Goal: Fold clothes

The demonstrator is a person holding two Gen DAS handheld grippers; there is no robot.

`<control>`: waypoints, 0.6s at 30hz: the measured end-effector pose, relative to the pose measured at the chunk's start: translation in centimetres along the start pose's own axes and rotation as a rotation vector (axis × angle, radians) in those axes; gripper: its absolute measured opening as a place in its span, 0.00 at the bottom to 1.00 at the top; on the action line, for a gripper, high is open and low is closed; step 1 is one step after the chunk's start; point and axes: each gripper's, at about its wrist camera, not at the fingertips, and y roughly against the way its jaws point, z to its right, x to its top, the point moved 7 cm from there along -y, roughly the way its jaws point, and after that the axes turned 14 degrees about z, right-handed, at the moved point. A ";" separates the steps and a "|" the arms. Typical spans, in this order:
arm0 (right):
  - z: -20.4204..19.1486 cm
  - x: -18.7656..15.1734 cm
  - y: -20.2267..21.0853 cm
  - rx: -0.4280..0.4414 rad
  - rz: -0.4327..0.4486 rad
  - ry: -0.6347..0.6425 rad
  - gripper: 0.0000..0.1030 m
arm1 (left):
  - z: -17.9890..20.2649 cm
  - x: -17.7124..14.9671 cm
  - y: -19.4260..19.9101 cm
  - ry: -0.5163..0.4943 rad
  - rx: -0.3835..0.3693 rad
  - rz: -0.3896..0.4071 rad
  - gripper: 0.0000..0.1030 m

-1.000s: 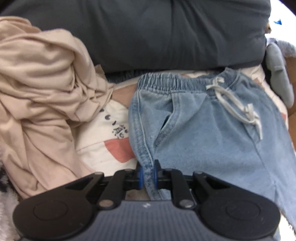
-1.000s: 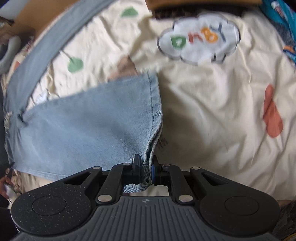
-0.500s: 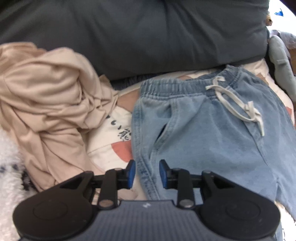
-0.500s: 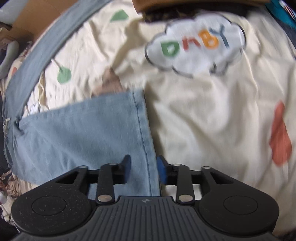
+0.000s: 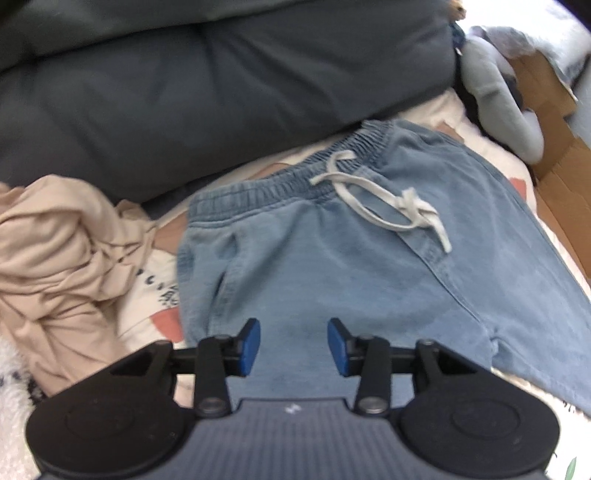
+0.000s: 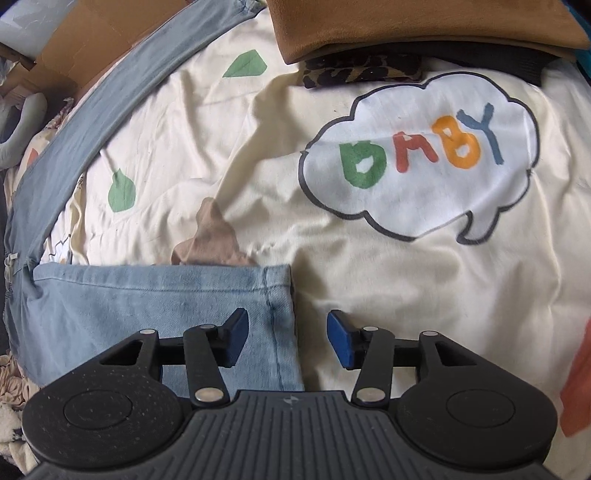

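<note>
Two tools opening, ungripping: left tool (image 5: 294, 347) shows drawstring (image 5: 384, 201) (right tool (image 6: 288, 338), hem (image 6: 279, 325)).

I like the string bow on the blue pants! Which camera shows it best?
The left wrist view: the white drawstring lies knotted in full sight below the elastic waistband of the light blue denim pants. The right wrist view shows only a pant leg's hem, no drawstring.

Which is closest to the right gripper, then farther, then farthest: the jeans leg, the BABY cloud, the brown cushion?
From the right gripper:
1. Jeans leg, right beneath, leftward.
2. BABY cloud, beyond, rightward.
3. Brown cushion, top edge.
</note>
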 end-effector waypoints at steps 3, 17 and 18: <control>-0.5 0.2 -1.0 0.010 0.007 0.011 0.53 | 1.8 -0.2 -0.2 -0.011 -0.020 -0.008 0.42; -3.3 0.8 -1.1 0.057 0.061 0.131 0.22 | 10.9 -1.5 -0.8 -0.088 -0.146 -0.013 0.42; -3.4 0.9 -0.7 0.059 0.068 0.136 0.21 | 11.5 -1.7 -0.9 -0.095 -0.154 -0.015 0.42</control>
